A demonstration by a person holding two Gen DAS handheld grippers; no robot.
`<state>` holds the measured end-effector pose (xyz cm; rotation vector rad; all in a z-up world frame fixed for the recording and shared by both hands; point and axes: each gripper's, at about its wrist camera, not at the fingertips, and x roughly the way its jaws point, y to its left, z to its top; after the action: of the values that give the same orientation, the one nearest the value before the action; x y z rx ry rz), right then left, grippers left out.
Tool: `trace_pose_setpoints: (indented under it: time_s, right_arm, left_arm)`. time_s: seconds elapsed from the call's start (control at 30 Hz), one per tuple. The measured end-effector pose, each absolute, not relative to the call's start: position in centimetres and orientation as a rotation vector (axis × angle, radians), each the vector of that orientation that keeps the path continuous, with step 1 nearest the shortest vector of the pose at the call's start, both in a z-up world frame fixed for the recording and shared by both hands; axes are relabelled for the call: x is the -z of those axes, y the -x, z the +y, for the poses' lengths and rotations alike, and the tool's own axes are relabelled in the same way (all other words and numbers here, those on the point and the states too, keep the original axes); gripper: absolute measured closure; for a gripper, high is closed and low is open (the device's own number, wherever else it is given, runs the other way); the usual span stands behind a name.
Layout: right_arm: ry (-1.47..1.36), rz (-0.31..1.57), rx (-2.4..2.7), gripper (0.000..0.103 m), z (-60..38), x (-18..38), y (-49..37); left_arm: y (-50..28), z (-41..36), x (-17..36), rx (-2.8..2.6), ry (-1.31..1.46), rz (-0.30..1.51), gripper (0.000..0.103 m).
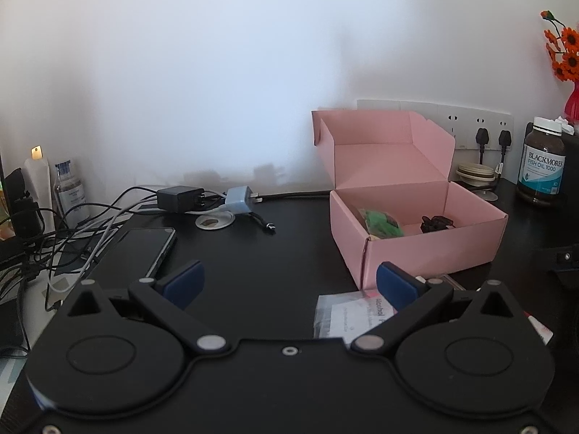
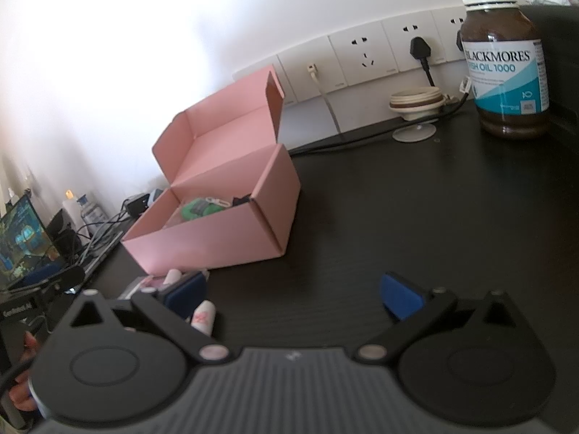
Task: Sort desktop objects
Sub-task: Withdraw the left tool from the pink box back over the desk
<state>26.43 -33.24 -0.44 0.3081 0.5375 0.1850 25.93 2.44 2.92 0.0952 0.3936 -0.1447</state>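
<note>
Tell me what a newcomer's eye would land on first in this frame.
The open pink box at the middle of the dark desk stands out, lid up, with a green item and a small black item inside. Next comes the brown fish oil bottle at the right by the wall sockets. Both grippers, left and right, are open and empty.

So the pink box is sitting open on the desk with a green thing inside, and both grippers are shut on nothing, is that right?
Not quite. The pink box is open on the desk with a green item inside, but neither gripper is shut. The left wrist view shows the left gripper with its jaws spread wide, and the right wrist view shows the right gripper the same. Both hold nothing.
</note>
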Motion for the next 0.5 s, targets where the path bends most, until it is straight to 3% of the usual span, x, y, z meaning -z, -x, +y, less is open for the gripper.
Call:
trace_pose_setpoints:
  time_s: [0.5]
  right_arm:
    - [-0.305,0.537,-0.185,0.001,-33.18,0.43,-26.39]
  left_arm:
    - [-25.99,2.56,-2.67,0.141,-0.093,0.398,0.0]
